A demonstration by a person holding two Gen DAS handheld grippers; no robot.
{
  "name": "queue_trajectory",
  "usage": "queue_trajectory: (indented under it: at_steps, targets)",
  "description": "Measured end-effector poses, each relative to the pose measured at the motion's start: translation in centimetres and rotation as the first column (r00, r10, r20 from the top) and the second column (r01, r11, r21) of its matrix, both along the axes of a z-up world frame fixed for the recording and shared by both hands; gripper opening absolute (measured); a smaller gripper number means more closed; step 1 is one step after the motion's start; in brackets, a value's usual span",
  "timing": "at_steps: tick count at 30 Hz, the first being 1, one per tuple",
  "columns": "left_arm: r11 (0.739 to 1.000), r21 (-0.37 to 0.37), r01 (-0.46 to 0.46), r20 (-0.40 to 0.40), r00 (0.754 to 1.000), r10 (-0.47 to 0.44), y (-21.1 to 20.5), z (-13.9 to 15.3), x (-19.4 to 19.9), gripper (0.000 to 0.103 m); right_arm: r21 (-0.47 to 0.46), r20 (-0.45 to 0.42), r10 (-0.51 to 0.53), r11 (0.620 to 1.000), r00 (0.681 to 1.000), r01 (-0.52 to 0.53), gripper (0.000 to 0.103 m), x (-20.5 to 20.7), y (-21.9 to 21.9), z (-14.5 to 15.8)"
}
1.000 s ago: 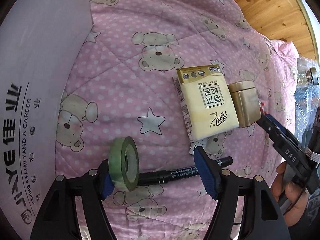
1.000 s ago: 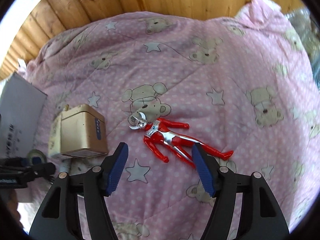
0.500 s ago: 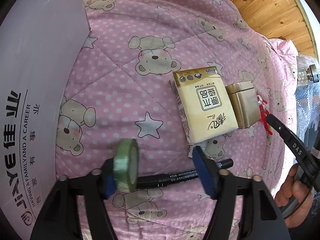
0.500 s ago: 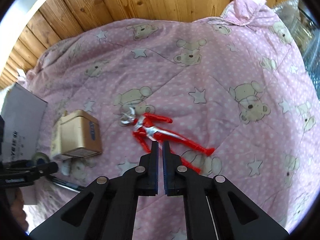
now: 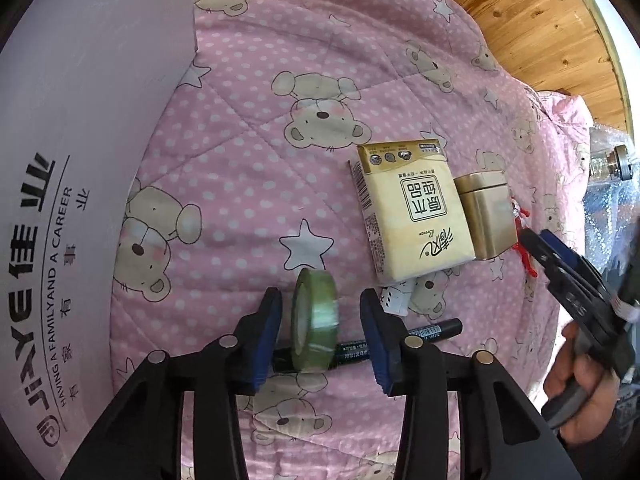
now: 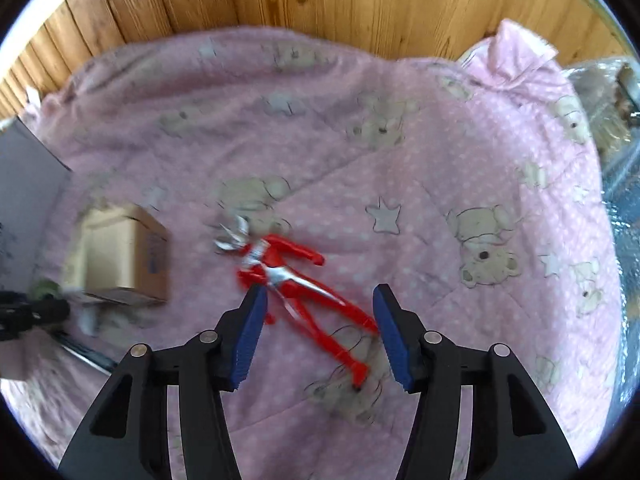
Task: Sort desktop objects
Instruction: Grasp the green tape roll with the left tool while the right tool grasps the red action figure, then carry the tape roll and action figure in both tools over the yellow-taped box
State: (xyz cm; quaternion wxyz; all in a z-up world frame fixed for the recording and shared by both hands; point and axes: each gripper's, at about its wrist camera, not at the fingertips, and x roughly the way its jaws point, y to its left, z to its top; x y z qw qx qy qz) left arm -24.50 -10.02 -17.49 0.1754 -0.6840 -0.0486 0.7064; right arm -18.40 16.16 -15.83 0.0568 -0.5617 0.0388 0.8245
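The left gripper (image 5: 320,330) points out over the pink bear quilt (image 5: 256,184), its blue pads spread apart w/ a gap on each side of the green tape roll (image 5: 315,322), so it isn't squeezing anything. The tape roll stands up on its edge betw. the pads, its flat faces turned toward them. Under it lies a black marker (image 5: 436,330), long way going left to right; its middle is hidden behind the roll and the right pad. Just past it sit a yellow tissue pack (image 5: 416,212) and a gold tin (image 5: 486,216), touching side by side. A small white thing peeks out from under the pack, too hidden to name. A big white box (image 5: 76,184) w/ printed letters fills the left side, cut off by the pic edge. The right gripper (image 6: 318,334) is held low over the quilt, pads wide apart, w/ the red toy figure (image 6: 298,280) lying flat betw. them, not gripped. The toy's long way runs on a slant: silver head up-left, feet down-right near the right pad. This view is blurry, so small parts are hard to see. In the left view a hand (image 5: 584,400) holds the right gripper's handle at the far right edge.
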Motion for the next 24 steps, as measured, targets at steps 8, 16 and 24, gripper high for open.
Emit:
queue_trajectory:
  at_steps: [8, 16, 24]
  targets:
    - [0.999, 0.024, -0.035, -0.02, 0.999, 0.035, -0.2, 0.3, 0.2, 0.045, -0.085, -0.011, 0.006, 0.996, 1.0, -0.007, 0.034, 0.4, 0.2, 0.0]
    - [0.997, 0.026, -0.075, -0.018, 0.997, 0.075, -3.0, 0.4, 0.5, 0.028, -0.178, -0.041, -0.069, 0.982, 0.997, 0.061, 0.034, 2.9, -0.8, 2.1]
    - [0.997, 0.055, -0.051, -0.064, 0.996, 0.055, -2.1, 2.0, 0.7, 0.011, -0.273, -0.028, -0.094, 0.958, 0.995, 0.083, 0.034, 3.6, -1.8, 3.0]
